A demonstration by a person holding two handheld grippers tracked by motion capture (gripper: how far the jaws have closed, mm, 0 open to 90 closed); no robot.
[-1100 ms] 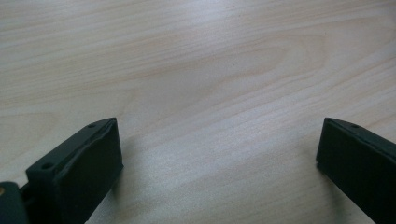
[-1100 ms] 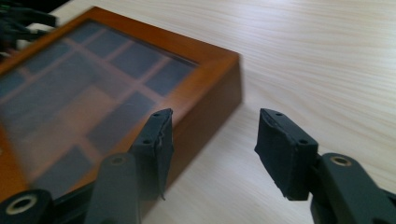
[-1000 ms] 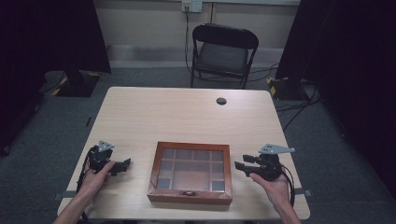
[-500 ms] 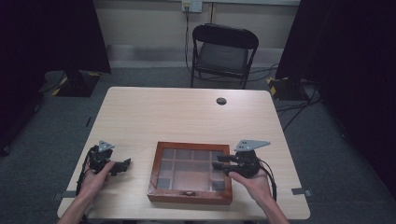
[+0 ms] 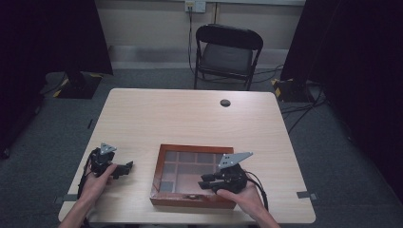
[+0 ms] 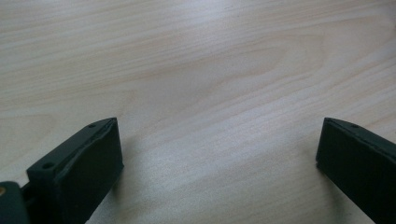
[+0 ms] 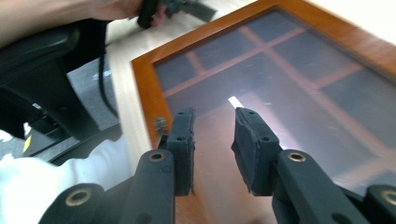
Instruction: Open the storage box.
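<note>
A shallow wooden box [image 5: 195, 175] lies flat near the front edge of the table [image 5: 190, 118], slightly right of centre, its long side parallel to that edge. Its frame is reddish-brown and glossy; a dark glass lid shows a grid of compartments beneath, and a small metal clasp [image 7: 160, 124] sits at the middle of the front rim. The right gripper [image 5: 204, 181] hangs over the box's front right part, just above the glass [image 7: 299, 79] — its jaws, which have just been closing, stand a narrow gap apart with nothing between them. The left gripper [image 5: 124, 168] rests near the table's front left corner, well apart from the box — its jaws spread wide over bare wood, holding nothing.
</note>
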